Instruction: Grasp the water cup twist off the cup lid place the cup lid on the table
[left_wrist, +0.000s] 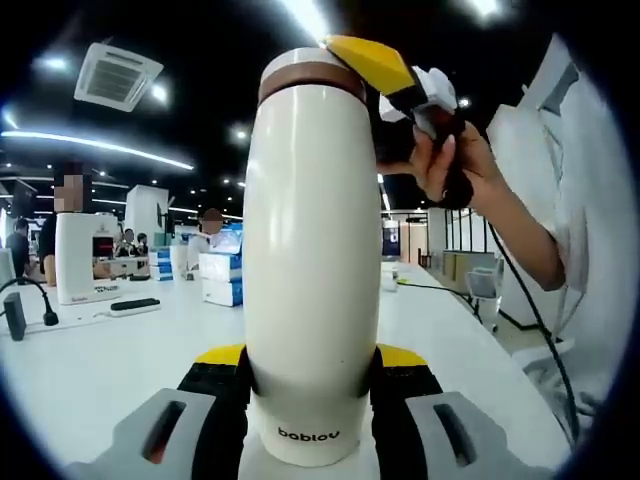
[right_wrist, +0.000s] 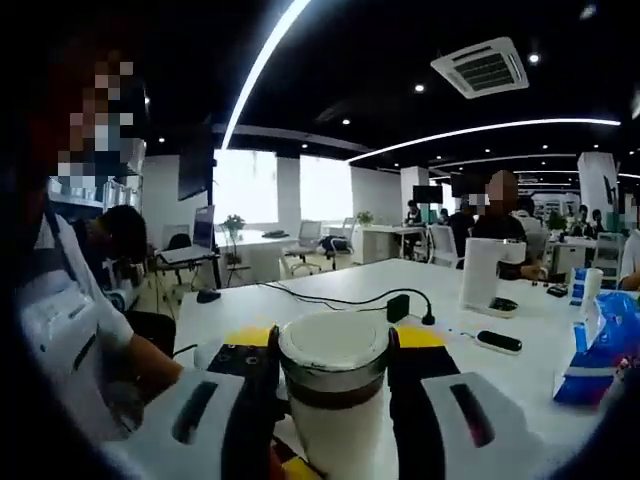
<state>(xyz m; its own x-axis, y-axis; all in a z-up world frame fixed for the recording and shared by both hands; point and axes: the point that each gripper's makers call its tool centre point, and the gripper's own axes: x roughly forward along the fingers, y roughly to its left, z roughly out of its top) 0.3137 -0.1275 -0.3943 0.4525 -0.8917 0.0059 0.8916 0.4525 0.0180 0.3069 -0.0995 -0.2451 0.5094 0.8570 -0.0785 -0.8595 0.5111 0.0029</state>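
A tall cream water cup (left_wrist: 312, 280) with "bablov" printed near its base stands upright between my left gripper's (left_wrist: 312, 362) black-padded jaws, which are shut on its lower body. Its lid (left_wrist: 310, 75) has a brown band. My right gripper (left_wrist: 400, 85), held by a person's hand (left_wrist: 465, 165), reaches the lid from the right with a yellow-tipped finger against it. In the right gripper view I look down on the white lid top (right_wrist: 335, 345); my right gripper (right_wrist: 335, 352) is shut on it, one jaw on each side. The cup body (right_wrist: 335, 435) hangs below.
The white table (left_wrist: 100, 370) stretches under the cup. On it are a white appliance (right_wrist: 485, 275), a black adapter with cable (right_wrist: 398, 305), a black remote (right_wrist: 498, 342) and a blue packet (right_wrist: 600, 345). Stacked boxes (left_wrist: 222, 275) and seated people are farther off.
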